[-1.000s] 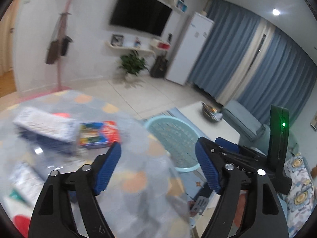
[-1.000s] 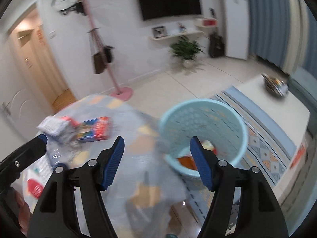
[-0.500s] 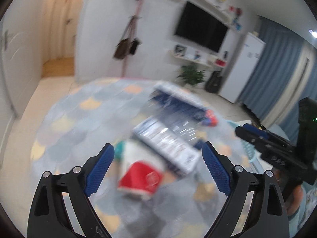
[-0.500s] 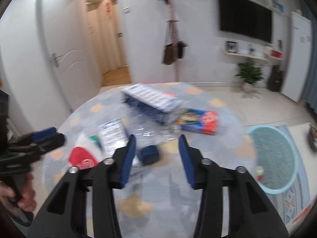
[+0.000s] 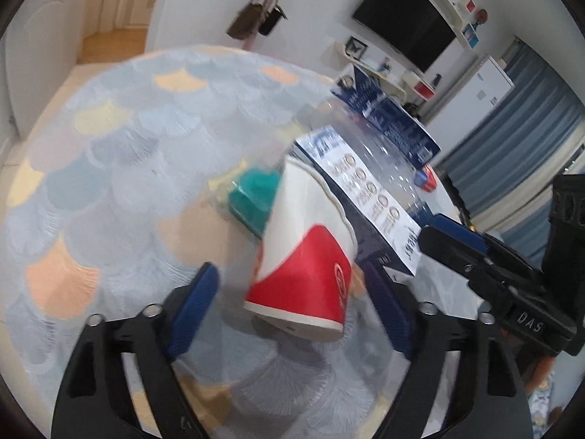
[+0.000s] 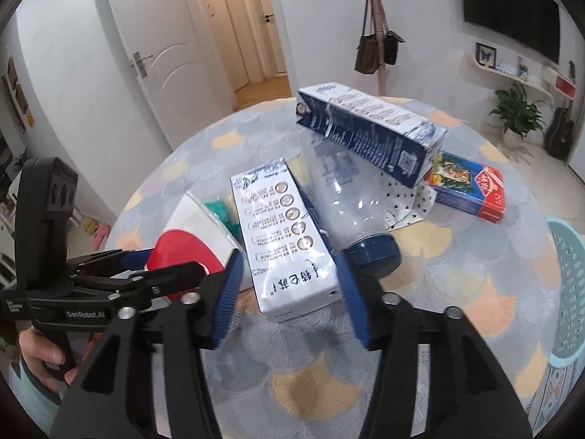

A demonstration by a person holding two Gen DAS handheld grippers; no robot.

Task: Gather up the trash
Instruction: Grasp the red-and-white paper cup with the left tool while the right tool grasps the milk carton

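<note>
A red and white paper cup [image 5: 303, 256] lies on its side on the round table [image 5: 109, 168]. My left gripper [image 5: 296, 307] is open, its blue fingers on either side of the cup's base. The cup also shows in the right wrist view [image 6: 190, 241]. My right gripper [image 6: 287, 292] is open, its fingers flanking the near end of a white and blue carton [image 6: 281, 234]. A clear bottle with a blue cap [image 6: 351, 212], a larger blue carton [image 6: 369, 131], a red and blue packet [image 6: 468, 190] and a teal scrap [image 5: 256, 194] lie around.
A light blue basket [image 6: 566, 292] stands beside the table at the right. Doors, a coat stand with bags [image 6: 376, 47], a wall TV and a plant ring the room.
Both grippers have swung from the basket back over the table and come down low. The left now straddles the cup, the right the white carton.
</note>
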